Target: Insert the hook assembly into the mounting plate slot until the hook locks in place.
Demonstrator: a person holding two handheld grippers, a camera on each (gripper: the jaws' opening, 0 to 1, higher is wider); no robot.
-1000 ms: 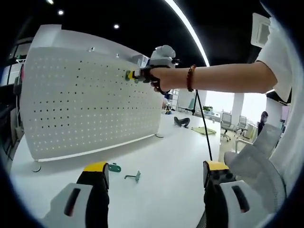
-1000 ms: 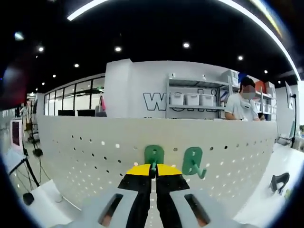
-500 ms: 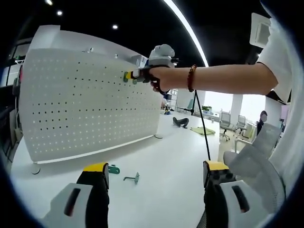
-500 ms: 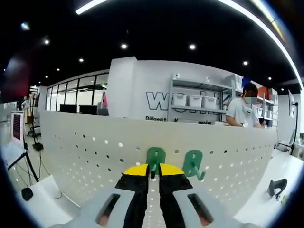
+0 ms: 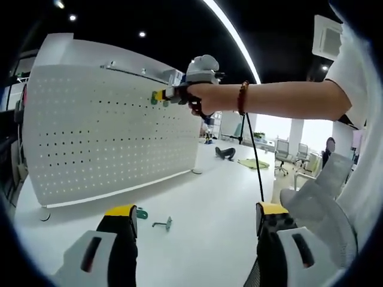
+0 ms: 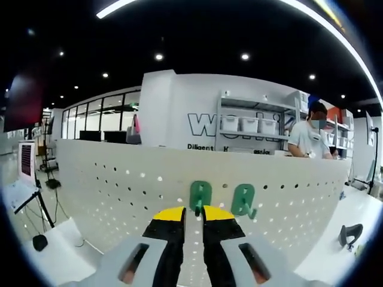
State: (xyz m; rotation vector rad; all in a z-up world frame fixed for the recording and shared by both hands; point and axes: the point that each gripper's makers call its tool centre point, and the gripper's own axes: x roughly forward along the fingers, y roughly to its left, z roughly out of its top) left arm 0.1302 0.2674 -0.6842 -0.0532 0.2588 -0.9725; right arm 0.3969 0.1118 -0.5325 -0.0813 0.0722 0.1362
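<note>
Right gripper view puts my right gripper (image 6: 193, 210) up against the white pegboard (image 6: 108, 185), its yellow-tipped jaws a narrow gap apart with the stem of a green hook (image 6: 200, 196) between them; I judge they are no longer squeezing it. A second green hook (image 6: 243, 200) is mounted just to its right. From the left gripper view I see that right gripper (image 5: 157, 95) at the top of the board, far from my left gripper (image 5: 190, 216), whose jaws stand wide apart over the white table (image 5: 203, 197) with nothing between them. Two loose hooks, a green one (image 5: 142, 213) and a metal one (image 5: 162, 224), lie on the near table. My read is that the insertion is at its end. Next I would confirm the hook is locked, then back the right gripper straight off the board without dragging it out.
</note>
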